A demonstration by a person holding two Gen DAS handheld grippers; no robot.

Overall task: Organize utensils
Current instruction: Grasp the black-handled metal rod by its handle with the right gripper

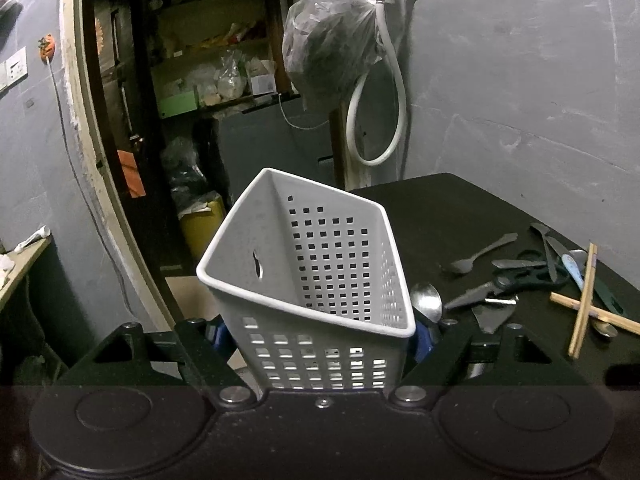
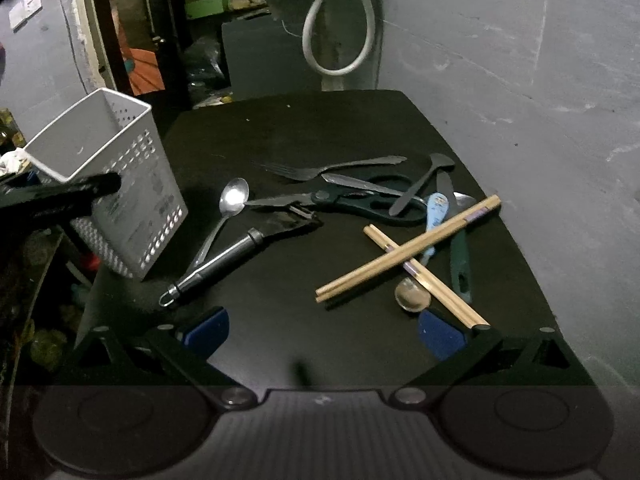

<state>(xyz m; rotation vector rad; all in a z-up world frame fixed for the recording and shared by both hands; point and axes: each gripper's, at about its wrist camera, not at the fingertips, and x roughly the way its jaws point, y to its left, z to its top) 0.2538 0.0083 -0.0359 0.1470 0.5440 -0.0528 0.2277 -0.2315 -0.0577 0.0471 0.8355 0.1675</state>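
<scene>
My left gripper (image 1: 324, 340) is shut on a white perforated utensil basket (image 1: 320, 248), blue pads pressing its lower walls. The empty basket (image 2: 120, 168) stands tilted at the left edge of the black table (image 2: 320, 128). On the table lie a steel spoon (image 2: 230, 200), a steel-handled peeler (image 2: 224, 264), black scissors (image 2: 340, 200), a fork (image 2: 320, 168), a black spoon (image 2: 424, 180) and crossed wooden chopsticks (image 2: 408, 248) over a blue-handled utensil (image 2: 434, 216). My right gripper (image 2: 322, 332) hovers open over the table's near edge, holding nothing.
A grey wall runs behind and to the right of the table. A white hose (image 1: 376, 120) and a plastic bag (image 1: 328, 48) hang from a tap at the back. A dark doorway with cluttered shelves (image 1: 208, 60) opens to the left, past the table's edge.
</scene>
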